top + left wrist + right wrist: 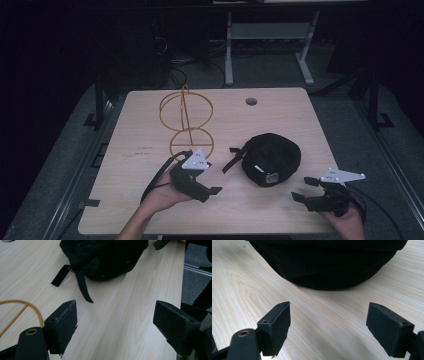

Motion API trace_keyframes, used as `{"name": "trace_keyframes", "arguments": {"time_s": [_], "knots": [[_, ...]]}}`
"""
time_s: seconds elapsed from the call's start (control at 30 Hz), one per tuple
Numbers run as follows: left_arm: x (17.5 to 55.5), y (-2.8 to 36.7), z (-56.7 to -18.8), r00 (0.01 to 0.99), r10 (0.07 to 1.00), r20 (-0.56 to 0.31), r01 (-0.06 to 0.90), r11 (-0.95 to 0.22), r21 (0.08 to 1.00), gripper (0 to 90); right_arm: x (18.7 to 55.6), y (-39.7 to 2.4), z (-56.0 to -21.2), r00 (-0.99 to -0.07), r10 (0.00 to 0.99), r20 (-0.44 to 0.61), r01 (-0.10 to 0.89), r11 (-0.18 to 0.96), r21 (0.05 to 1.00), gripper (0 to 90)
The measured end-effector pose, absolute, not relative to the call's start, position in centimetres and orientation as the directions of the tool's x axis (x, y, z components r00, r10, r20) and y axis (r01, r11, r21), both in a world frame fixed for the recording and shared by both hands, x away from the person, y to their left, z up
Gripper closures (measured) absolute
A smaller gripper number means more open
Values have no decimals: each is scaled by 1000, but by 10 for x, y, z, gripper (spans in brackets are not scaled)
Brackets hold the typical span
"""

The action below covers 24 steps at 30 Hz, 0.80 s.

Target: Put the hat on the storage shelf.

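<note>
Two grippers, both with jaws spread wide and holding nothing: your left gripper [212,190] and right gripper [301,189] flank the soft black fabric cap [271,159], which lies on the pale wooden table [140,150], right of the gold wire hat stand [187,122]. The cap looks light and floppy; take its rim, since its loose black strap [81,286] will likely slip. Your hands sit low at the near edge.
</note>
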<state>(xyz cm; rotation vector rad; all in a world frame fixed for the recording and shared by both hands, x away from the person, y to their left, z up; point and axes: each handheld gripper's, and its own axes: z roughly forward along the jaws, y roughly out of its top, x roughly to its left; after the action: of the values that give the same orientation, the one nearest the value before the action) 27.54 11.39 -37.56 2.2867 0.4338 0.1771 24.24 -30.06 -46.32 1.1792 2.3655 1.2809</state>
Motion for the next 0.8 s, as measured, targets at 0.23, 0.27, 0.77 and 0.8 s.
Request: {"name": "trace_keyframes", "arguments": {"time_s": [0.23, 0.27, 0.77, 0.8], "knots": [[277, 93, -369, 945, 327, 2, 222, -646, 731, 194, 242, -301, -463, -662, 728, 180, 550, 308, 776, 195], [277, 91, -368, 947, 321, 4, 216, -648, 730, 196, 242, -301, -462, -660, 729, 183, 551, 303, 777, 195], [289, 45, -359, 973, 232, -12, 169, -671, 722, 237, 242, -301, -462, -662, 726, 186, 550, 303, 778, 193], [290, 42, -359, 973, 230, -16, 171, -674, 719, 237, 242, -301, -462, -662, 726, 186, 550, 303, 778, 193]]}}
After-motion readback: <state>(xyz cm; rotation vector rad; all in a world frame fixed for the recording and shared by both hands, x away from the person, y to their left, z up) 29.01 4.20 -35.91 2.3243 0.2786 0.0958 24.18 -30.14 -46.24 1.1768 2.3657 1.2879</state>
